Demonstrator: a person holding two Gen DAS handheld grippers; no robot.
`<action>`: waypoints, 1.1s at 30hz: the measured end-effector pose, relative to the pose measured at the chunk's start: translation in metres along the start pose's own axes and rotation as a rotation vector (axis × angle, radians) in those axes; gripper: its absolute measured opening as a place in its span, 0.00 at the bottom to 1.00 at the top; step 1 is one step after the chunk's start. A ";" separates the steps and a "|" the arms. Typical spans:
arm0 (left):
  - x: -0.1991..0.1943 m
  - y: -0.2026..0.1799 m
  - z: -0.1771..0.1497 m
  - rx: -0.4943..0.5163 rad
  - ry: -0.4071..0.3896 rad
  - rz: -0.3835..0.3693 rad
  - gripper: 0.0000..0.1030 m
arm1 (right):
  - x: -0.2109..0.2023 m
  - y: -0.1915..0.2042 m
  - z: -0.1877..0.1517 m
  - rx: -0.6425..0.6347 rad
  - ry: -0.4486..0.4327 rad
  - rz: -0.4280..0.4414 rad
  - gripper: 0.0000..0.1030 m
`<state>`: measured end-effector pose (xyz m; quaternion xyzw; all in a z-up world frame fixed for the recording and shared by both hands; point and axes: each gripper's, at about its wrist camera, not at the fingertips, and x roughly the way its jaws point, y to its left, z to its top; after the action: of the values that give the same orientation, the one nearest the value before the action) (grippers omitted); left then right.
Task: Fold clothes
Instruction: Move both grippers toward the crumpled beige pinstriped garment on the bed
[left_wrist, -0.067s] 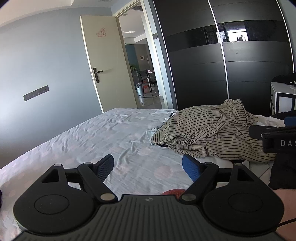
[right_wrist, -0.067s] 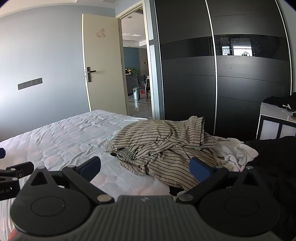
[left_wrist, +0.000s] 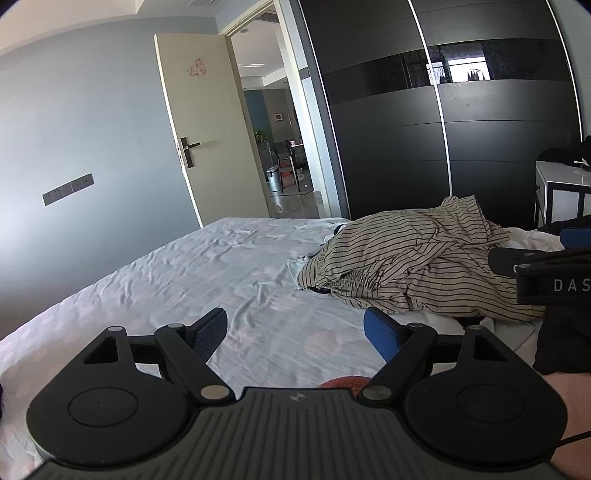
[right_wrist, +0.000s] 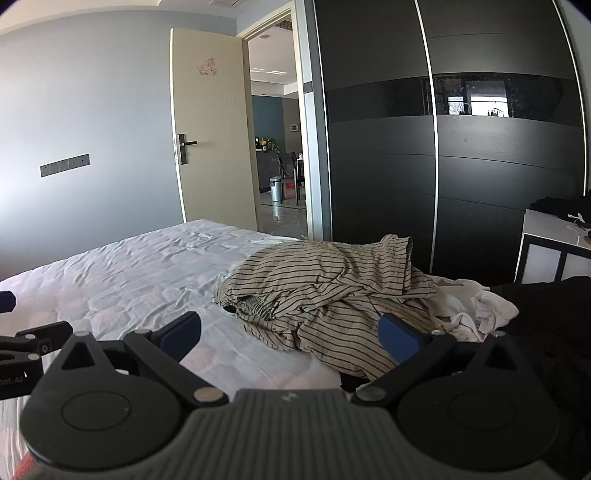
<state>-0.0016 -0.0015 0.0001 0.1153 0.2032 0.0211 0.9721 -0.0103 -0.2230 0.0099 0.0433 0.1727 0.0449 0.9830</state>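
- Left wrist view: the left tongs (left_wrist: 295, 328) are seen spread wide with nothing between the blue pads, held above the pale bed sheet (left_wrist: 184, 280).
- A crumpled striped garment (left_wrist: 410, 262) is seen lying in a heap on the bed, ahead and to the right of the left tongs and apart from them.
- The heap's long axis is seen running roughly left to right across this view; a gathered, elastic-looking edge is turned toward the camera at the lower left of the heap.
- At the right edge, part of the right tongs is seen, with the white letters "DAS" printed on the black body; the rest of the word is cut off.
- Right wrist view: the right tongs (right_wrist: 291, 332) are likewise spread wide and empty, with the striped garment (right_wrist: 332, 291) lying just ahead between the pads' lines of sight.
- White cloth (right_wrist: 469, 306) is seen beside the garment on its right, and dark cloth (right_wrist: 554, 314) further right.
- A dark wardrobe (right_wrist: 461, 147) and an open door (right_wrist: 210, 129) are seen behind the bed.
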 end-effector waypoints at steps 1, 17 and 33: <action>-0.001 -0.001 0.000 0.003 -0.003 -0.001 0.93 | 0.001 -0.001 0.000 0.008 0.005 0.001 1.00; -0.010 -0.007 0.001 0.059 -0.051 0.017 0.93 | -0.002 0.002 -0.003 -0.006 -0.007 0.039 1.00; -0.007 0.002 -0.004 0.018 -0.013 -0.002 0.93 | -0.003 0.008 -0.002 -0.031 0.011 0.055 1.00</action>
<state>-0.0096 0.0004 -0.0007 0.1242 0.1972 0.0176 0.9723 -0.0140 -0.2157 0.0099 0.0328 0.1762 0.0749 0.9809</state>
